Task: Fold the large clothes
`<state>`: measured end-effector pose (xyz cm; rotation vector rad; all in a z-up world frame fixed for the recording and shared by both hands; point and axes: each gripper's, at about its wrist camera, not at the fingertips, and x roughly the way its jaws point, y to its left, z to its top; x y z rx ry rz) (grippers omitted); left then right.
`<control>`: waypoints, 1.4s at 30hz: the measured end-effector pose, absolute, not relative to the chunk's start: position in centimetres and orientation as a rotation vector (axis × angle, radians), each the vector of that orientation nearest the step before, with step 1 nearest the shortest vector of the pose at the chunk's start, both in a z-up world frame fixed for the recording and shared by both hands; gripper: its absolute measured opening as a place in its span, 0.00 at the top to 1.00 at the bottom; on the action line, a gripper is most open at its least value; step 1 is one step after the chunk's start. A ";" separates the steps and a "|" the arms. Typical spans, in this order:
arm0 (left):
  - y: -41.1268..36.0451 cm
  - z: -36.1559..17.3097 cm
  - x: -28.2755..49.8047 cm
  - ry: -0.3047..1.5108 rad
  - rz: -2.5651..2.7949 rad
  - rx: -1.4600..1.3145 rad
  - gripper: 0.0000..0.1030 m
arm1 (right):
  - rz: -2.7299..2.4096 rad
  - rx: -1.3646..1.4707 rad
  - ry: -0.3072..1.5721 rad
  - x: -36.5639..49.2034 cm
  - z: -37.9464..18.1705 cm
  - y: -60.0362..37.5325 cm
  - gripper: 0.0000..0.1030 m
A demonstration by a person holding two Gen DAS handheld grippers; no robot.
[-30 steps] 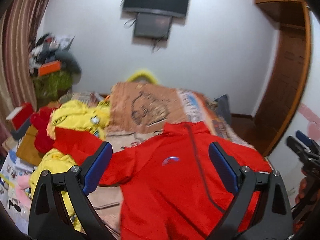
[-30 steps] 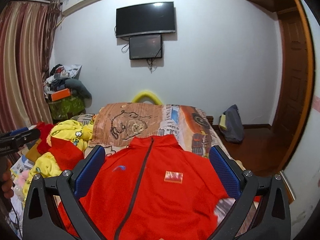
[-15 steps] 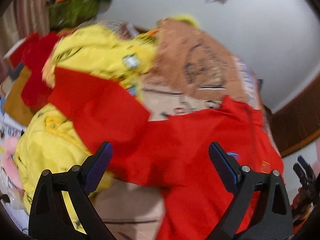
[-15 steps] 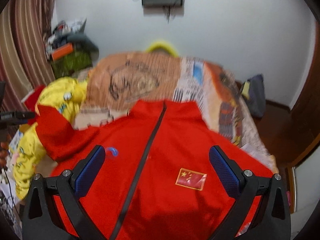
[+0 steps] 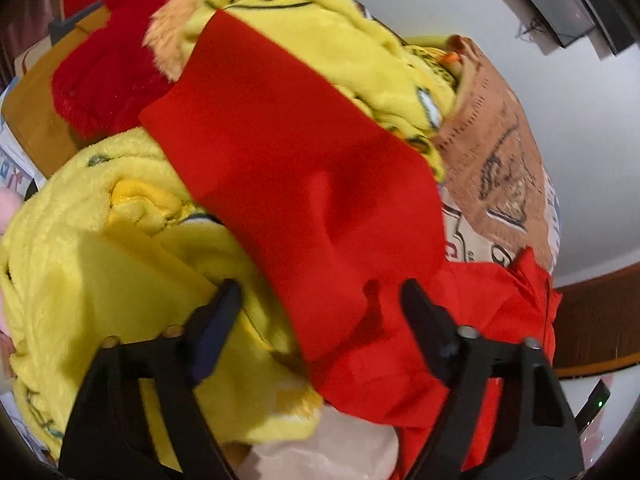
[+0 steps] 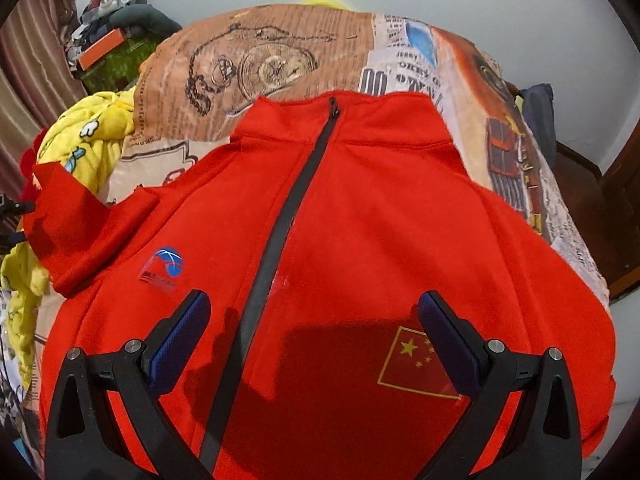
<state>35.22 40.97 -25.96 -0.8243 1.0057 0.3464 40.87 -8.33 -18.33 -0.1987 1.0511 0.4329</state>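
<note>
A red zip-up jacket (image 6: 360, 240) lies front up on the bed, collar at the far side, a dark zipper down its middle and a flag patch (image 6: 416, 364) on the chest. Its left sleeve (image 5: 288, 168) stretches out over a yellow fleece pile. My left gripper (image 5: 320, 292) is open, its fingers either side of that sleeve near the shoulder, close above the cloth. My right gripper (image 6: 312, 316) is open and empty, low over the jacket's chest.
Yellow fleece clothes (image 5: 120, 260) and a red plush item (image 5: 104, 76) are heaped at the bed's left side. A printed bedspread (image 6: 272, 64) covers the bed. A white wall with a TV (image 5: 556, 0) stands behind, and a wooden door (image 6: 616, 184) to the right.
My left gripper has swung left and dropped close onto the jacket's sleeve. My right gripper has tilted down and moved nearer the jacket's chest. Both stayed open.
</note>
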 end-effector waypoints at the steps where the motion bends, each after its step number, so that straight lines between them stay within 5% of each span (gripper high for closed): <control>1: 41.2 -26.2 35.4 1.002 0.352 -0.828 0.38 | 0.433 -0.198 1.057 40.9 -18.5 -8.4 0.00; 9: 41.7 -24.2 36.8 0.949 0.447 -0.683 0.90 | 0.417 -0.201 1.088 41.1 -19.5 -8.7 0.00; 13: 40.3 -21.0 37.6 0.913 0.490 -0.504 0.97 | 0.415 -0.195 1.081 40.9 -19.1 -9.1 0.00; 29: 20.7 -4.6 41.9 0.625 0.126 -0.234 0.98 | 0.438 -0.138 0.965 38.7 -13.6 -11.1 0.00; 35: 11.5 -5.8 46.2 0.681 -0.021 -0.203 0.98 | 0.430 -0.145 0.929 38.3 -12.7 -13.0 0.00; 42: 2.6 -13.4 49.6 0.903 -0.187 -0.185 0.98 | 0.378 -0.197 0.932 38.7 -13.6 -15.8 0.00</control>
